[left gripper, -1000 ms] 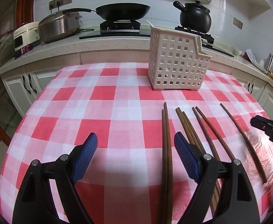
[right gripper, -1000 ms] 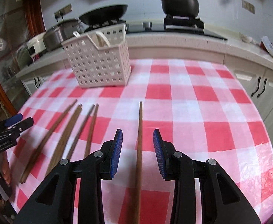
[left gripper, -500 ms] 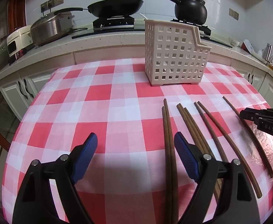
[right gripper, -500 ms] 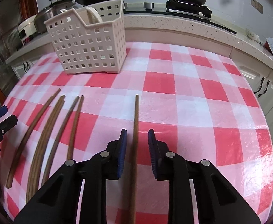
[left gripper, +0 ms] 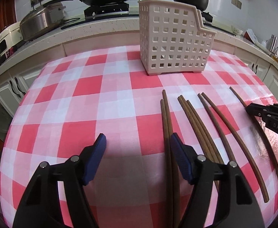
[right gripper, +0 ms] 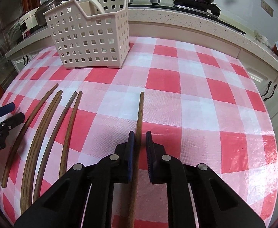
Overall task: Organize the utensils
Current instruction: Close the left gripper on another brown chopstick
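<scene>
Kitchen counters ring a table under a red-and-white checked plastic cloth [right gripper: 186,79]. 1 perforated cream plastic basket [right gripper: 93,38] stands upright at its far side, probably the chopsticks' destination. 8 brown wooden chopsticks [left gripper: 201,125] lie side by side, tips toward it, easy to straddle. The right gripper [right gripper: 139,150] has just been closing around the lone rightmost chopstick [right gripper: 139,117], jaws narrow, a sliver of gap showing. The left gripper [left gripper: 138,152], also just narrowing, stands fairly wide over bare cloth beside the leftmost pair [left gripper: 165,117].
</scene>
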`<state>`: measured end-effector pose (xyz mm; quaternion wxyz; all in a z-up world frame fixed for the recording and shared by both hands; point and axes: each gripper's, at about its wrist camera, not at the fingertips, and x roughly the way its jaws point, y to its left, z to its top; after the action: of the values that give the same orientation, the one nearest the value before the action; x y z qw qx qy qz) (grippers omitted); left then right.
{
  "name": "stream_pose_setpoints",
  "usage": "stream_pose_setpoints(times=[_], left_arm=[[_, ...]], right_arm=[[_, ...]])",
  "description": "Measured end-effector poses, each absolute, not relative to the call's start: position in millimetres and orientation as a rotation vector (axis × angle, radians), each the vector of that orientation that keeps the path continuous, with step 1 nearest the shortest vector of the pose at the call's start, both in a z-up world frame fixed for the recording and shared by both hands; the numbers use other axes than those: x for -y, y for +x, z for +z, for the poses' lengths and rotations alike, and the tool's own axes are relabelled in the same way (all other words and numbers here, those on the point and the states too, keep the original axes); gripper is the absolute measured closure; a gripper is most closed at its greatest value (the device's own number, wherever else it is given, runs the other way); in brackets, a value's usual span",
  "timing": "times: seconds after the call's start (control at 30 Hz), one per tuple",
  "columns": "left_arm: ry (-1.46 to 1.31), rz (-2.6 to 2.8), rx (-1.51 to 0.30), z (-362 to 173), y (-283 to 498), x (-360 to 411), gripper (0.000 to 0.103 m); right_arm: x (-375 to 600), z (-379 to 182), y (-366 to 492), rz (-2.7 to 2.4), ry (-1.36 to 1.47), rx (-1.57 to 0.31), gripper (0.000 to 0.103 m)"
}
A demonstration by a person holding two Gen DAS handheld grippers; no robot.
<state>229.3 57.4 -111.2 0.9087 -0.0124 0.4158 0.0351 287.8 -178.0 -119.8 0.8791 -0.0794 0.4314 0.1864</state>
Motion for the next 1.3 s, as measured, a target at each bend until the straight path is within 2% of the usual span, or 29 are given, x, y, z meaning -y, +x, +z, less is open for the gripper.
stream_pose_setpoints(times=[0.53, 0.73, 0.83, 0.9, 0.97, 1.3], left_arm=[[-0.001, 0.076, -0.910, -114.0, 242.7, -58.1, 0.037], [0.028, 0.036, -0.919, -118.3, 246.2, -45.5, 0.056], [0.012, 0.036, -0.918, -118.6, 246.4, -49.8, 0.069], [0.014, 0.035, -0.917, -118.5, 245.2, -51.3, 0.083], [0.014, 0.039, -0.915, -117.9, 244.3, -53.1, 0.090], [0.000, 0.044, -0.917, -116.9, 243.7, -60.2, 0.089]], right_arm=[[177.4, -119.6, 287.5, 0.406, -0.162, -0.897, 0.090], [170.4, -119.7, 287.7, 0.409, -0.183, -0.895, 0.090], [170.6, -120.0, 287.3, 0.408, -0.187, -0.891, 0.091], [170.3, -120.1, 286.9, 0.404, -0.191, -0.890, 0.095], [171.7, -119.8, 287.1, 0.405, -0.186, -0.891, 0.096], [170.0, -119.3, 290.7, 0.411, -0.214, -0.906, 0.095]])
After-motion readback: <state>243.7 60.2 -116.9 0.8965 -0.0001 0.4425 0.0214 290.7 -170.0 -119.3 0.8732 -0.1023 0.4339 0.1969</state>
